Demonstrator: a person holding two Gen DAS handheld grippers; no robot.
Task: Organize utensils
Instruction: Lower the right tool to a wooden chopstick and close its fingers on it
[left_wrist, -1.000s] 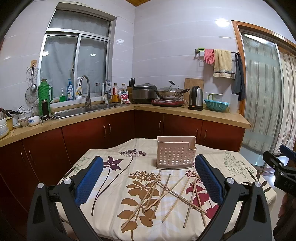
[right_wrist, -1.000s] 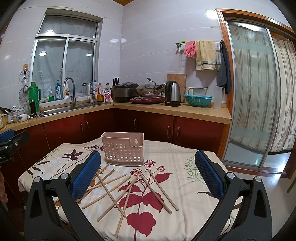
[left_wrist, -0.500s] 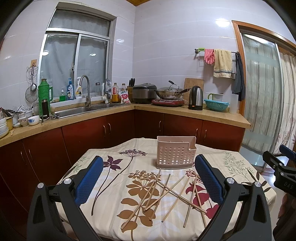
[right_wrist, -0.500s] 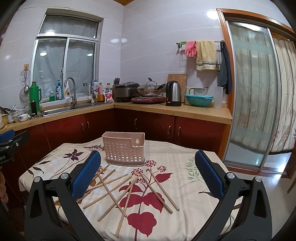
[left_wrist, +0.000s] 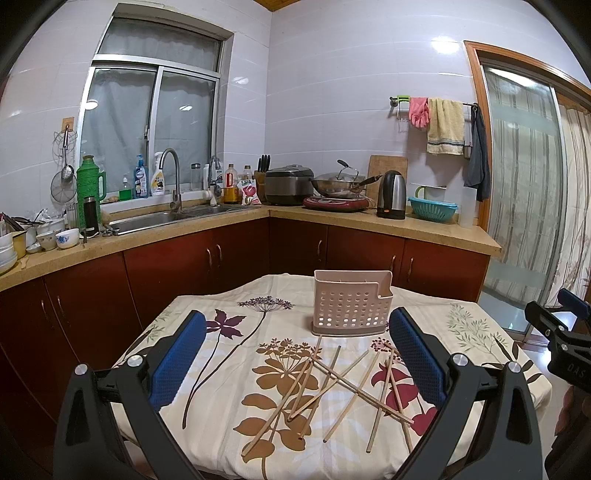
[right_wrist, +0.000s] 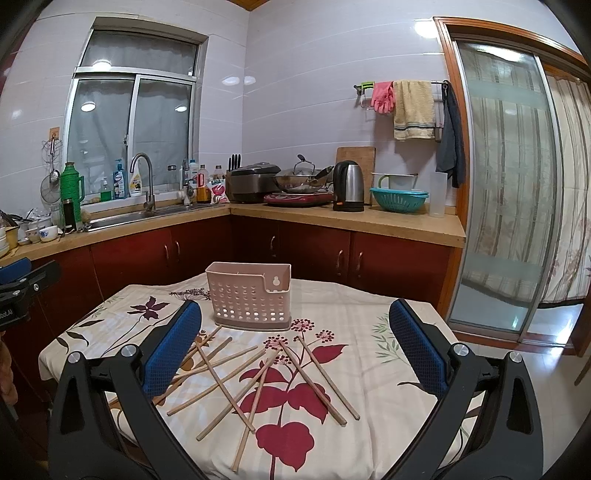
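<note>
Item 1, left gripper (left_wrist: 297, 354): fingers (left_wrist: 177, 356) spread wide, blue pads, holding nothing, hovering above the near edge of the table (left_wrist: 236, 435).
Item 2, right gripper (right_wrist: 293, 343): fingers (right_wrist: 171, 349) likewise wide apart, nothing held, also above the near edge.
Item 3, chopsticks (left_wrist: 332, 387): loose wooden sticks, crossed in a heap on the floral cloth, approx. centre of the table, just at 6 o'clock of the holder. Several overlap; exact count unclear.
Item 4, utensil holder (left_wrist: 351, 304): pale pink perforated plastic caddy, upright, toward the table's far edge, at 12 o'clock of the sticks. No sticks seen inside.

View diffs: left wrist cam shows the right gripper's black body at 3 o'clock, w/ white lettering, partly legible, approx. "DAS". Right wrist cam shows the left gripper's body at 9 o'clock w/ a cut-off white text fragment, plus the keyhole hanging slot on the holder's taller back wall (right_wrist: 276, 281), not visible from the left cam.

Edges/room: bare cloth at 9 o'clock of the heap in the left view and at 3 o'clock in the right view. Heap's nearest stick ends lie close to the near edge. Red-brown cabinets (left_wrist: 184, 266) stand beyond the table's far side.

Other writing: bottle labels by the sink (left_wrist: 159, 218) too small to read.
</note>
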